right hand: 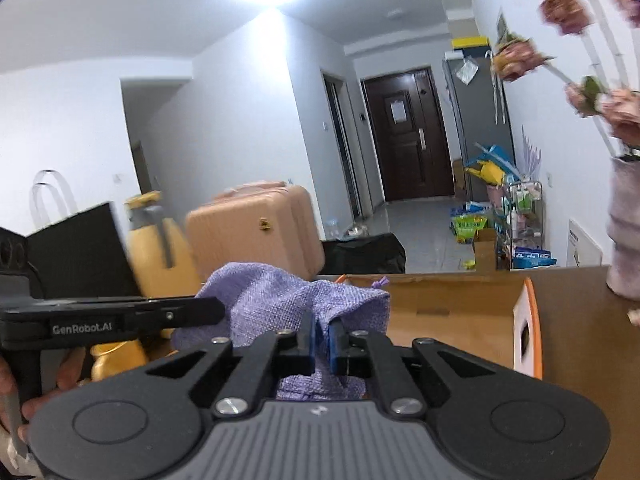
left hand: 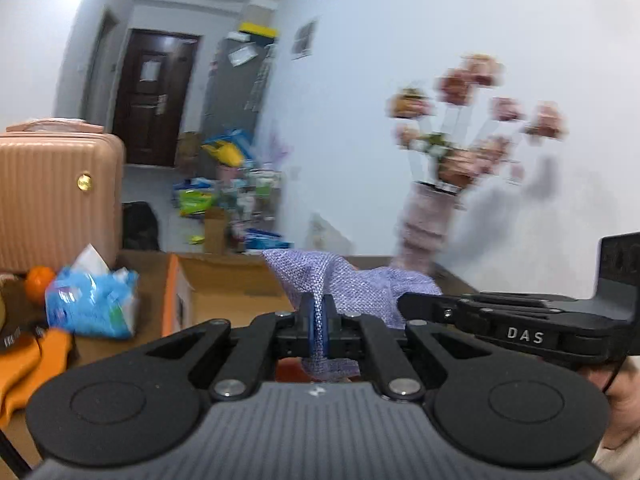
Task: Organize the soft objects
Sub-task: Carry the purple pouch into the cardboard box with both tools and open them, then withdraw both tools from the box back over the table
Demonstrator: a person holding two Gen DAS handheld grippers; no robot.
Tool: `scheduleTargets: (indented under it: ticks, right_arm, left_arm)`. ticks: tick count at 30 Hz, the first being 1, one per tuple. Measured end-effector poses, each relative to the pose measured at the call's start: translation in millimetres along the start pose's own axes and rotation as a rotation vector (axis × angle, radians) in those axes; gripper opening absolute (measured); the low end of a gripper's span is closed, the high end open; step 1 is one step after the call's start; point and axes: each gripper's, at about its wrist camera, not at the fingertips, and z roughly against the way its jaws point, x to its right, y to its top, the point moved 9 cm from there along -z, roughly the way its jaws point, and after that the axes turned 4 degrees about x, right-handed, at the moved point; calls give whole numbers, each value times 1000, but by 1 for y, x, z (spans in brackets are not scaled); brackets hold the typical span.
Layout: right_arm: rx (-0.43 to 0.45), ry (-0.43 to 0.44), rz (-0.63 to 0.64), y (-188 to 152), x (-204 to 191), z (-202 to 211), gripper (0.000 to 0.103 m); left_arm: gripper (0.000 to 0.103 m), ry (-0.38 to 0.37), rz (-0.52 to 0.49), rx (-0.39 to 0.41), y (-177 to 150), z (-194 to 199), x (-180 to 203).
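A brown bench (right hand: 572,320) carries everything here, and an open cardboard box (right hand: 448,312) with an orange side sits on it just beyond both tools. At the far edge near the white wall stands a pale vase of pink flowers (left hand: 426,220). A pink suitcase (left hand: 56,196) rises behind the bench on the other side, with a blue tissue pack (left hand: 92,304) and an orange fruit (left hand: 38,282) near it.

The task's thing is the lilac mesh cloth (left hand: 360,284), lifted clear of the bench and hanging bunched between the two tools in front of the box. The left tongs (left hand: 319,320) are clamped on one fold of it, blue pads pressed together with the weave pinched through. The right tongs (right hand: 321,340) are clamped on another fold, and cloth spills out below them as well.

Both pictures are blurred, so the judgement is of a quick carry. The risks from here:
- The weave is loose and thin, so a pinch near an edge may slip if the two tools pull apart too hard.
- The slack hanging below could catch the box rim and drag the box or bunch up outside it.
- A wide swing on the vase side could knock the flowers, which look top-heavy.
- Letting go with one side first would leave the cloth dangling, not spread.
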Motion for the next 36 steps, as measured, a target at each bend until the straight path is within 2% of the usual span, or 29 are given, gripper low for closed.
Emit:
scheduleTargets:
  ticks: [4, 10, 14, 16, 18, 19, 20, 21, 23, 25, 26, 27, 28, 31, 33, 36]
  right_arm:
    - [-78, -46, 14, 26, 32, -87, 6]
    - [-274, -87, -52, 17, 79, -214, 6]
    - [-397, -118, -124, -3, 106, -272, 7]
    - [-417, -150, -153, -13, 111, -285, 15]
    - [-437, -168, -172, -18, 117, -290, 23]
    - [-435, -168, -176, -19, 119, -288, 29]
    - [-437, -162, -182, -20, 119, -287, 42]
    - [-441, -156, -183, -20, 119, -283, 46]
    - [-417, -166, -185, -14, 120, -268, 47]
    - [-379, -175, -185, -1, 124, -244, 47]
    - [-360, -177, -185, 6, 125, -232, 48]
    - [-339, -179, -179, 14, 125, -215, 50]
    - [-321, -183, -172, 22, 130, -201, 50]
    - [-280, -215, -126, 40, 129, -149, 57]
    - [-237, -245, -85, 51, 128, -112, 70]
    - [-139, -308, -4, 61, 122, -52, 84]
  left_arm:
    - [4, 68, 3, -66, 16, -77, -35]
    - [4, 173, -3, -227, 0, -186, -91]
    - [5, 238, 24, -311, -19, -229, -121]
    - [6, 266, 15, -326, -24, -238, -128]
    - [8, 252, 2, -312, -22, -236, -131]
    - [9, 243, -3, -299, -20, -232, -130]
    - [9, 245, -9, -292, -17, -228, -130]
    - [9, 251, -12, -285, -13, -223, -130]
    - [9, 253, -3, -279, -6, -209, -131]
    - [14, 260, -3, -265, 5, -195, -129]
    - [24, 265, -12, -252, 12, -184, -129]
    - [41, 272, -21, -236, 19, -170, -129]
    - [49, 281, -30, -219, 25, -155, -128]
    - [62, 301, -55, -166, 45, -110, -124]
    - [79, 320, -44, -120, 52, -77, -122]
    - [90, 361, -74, -49, 54, -28, -114]
